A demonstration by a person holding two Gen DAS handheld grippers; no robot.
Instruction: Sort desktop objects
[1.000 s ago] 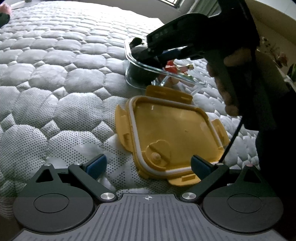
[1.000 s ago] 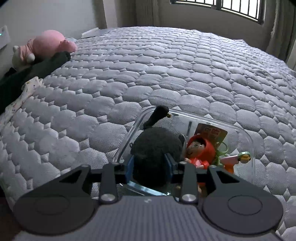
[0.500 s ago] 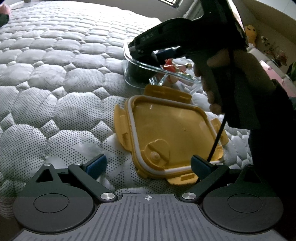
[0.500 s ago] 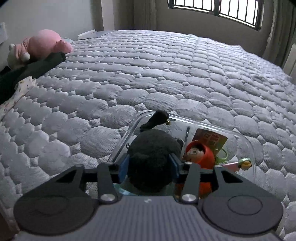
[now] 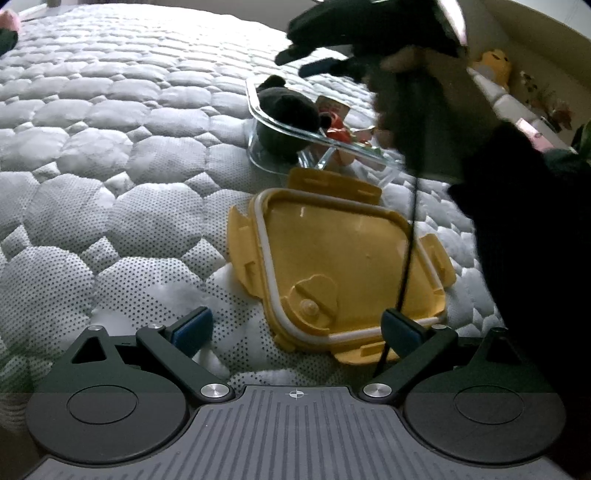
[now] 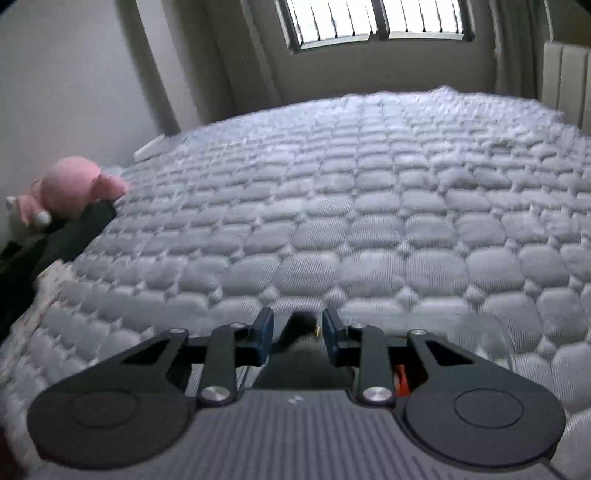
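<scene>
A yellow lid (image 5: 343, 254) with a white seal lies upside up on the quilted mattress (image 5: 110, 155). My left gripper (image 5: 295, 326) hovers open at the lid's near edge, its pads apart and bare. Behind the lid stands a clear glass container (image 5: 273, 123) holding a black plush ball (image 5: 286, 107) and a red figure (image 5: 334, 127). My right gripper (image 5: 306, 61), held in a hand, hangs above the container. In the right wrist view its jaws are closing with nothing between the pads (image 6: 297, 325); the black plush ball (image 6: 301, 365) shows below them.
A black cable (image 5: 408, 236) hangs from the right gripper across the lid. A pink plush toy (image 6: 70, 184) and dark clothing (image 6: 55, 243) lie at the mattress's left edge. A barred window (image 6: 369, 18) and a headboard (image 6: 565, 74) are beyond the bed.
The right gripper has let go of the black plush ball, which stays in the container, and has lifted up and away from it. The left gripper has kept still.
</scene>
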